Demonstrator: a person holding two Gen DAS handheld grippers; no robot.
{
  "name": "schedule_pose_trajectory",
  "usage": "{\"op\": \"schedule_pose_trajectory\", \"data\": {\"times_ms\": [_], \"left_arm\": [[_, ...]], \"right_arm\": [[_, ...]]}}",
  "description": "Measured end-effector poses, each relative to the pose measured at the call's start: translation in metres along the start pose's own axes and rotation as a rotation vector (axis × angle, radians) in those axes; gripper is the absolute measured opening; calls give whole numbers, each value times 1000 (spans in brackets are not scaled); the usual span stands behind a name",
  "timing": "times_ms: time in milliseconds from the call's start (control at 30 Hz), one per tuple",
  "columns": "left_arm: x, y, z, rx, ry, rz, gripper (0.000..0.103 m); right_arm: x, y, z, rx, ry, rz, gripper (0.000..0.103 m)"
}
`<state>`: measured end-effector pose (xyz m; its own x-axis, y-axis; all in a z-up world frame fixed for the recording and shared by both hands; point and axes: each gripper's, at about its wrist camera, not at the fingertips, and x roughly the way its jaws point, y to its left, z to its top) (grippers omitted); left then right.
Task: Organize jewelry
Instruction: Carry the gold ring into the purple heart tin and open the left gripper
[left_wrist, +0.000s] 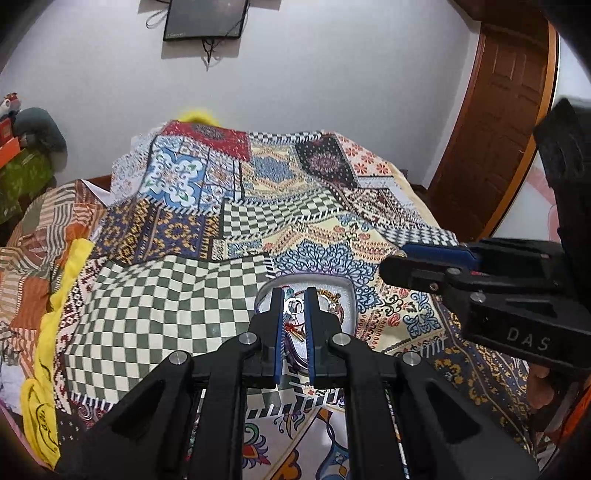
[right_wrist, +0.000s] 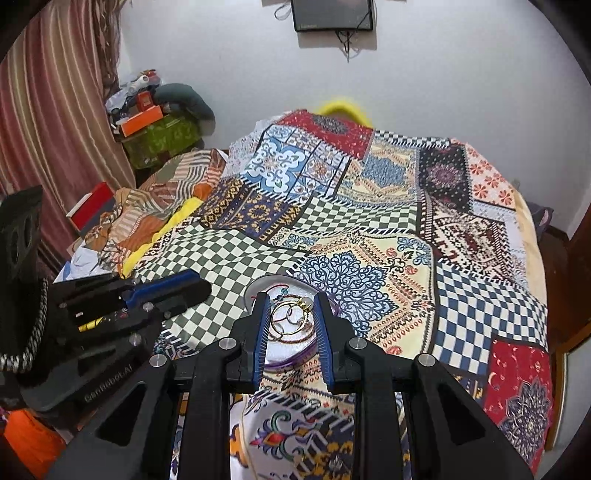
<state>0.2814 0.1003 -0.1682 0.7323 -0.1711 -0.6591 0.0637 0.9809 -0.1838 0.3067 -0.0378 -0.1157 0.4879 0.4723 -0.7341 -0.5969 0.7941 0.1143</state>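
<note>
A small clear tray with a purple rim lies on the patchwork bedsheet. It holds gold bangles, a gold ring with a pale bead, thin silver rings and a red thread band. My left gripper hovers to the tray's left with its blue pads nearly together. A silver ring shows through the slit and seems to lie in the tray beyond. My right gripper hangs over the tray's near side, open. The bangles show between its fingers, untouched.
The patchwork sheet covers the bed. A crumpled striped cloth and a yellow cloth lie along its left side. Boxes and clutter stand by a striped curtain at the far left. A wooden door is at the right.
</note>
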Motion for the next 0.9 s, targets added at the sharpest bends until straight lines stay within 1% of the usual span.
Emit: {"op": "schedule_pose_trajectory", "data": {"times_ms": [167,300,467,567,733,900], "left_arm": [[21,0,-5,-5,51,-30,8],[34,-2,-11,-3,93,-53,8],[45,-7,-16,10,125,-67,8],[49,-11,-18,18,141,-75,8],[49,-13,-19,24,144,-73,8],[48,-14,-17,23,153,-59,9]], "right_arm": [[20,-7,3,7,62,15,21],[39,-14,2,30,130,39,21],[54,-19,0,43,186,56,21],[59,-21,1,53,207,73,21],[63,-20,3,55,223,89,22],[64,-19,5,58,223,84,22]]}}
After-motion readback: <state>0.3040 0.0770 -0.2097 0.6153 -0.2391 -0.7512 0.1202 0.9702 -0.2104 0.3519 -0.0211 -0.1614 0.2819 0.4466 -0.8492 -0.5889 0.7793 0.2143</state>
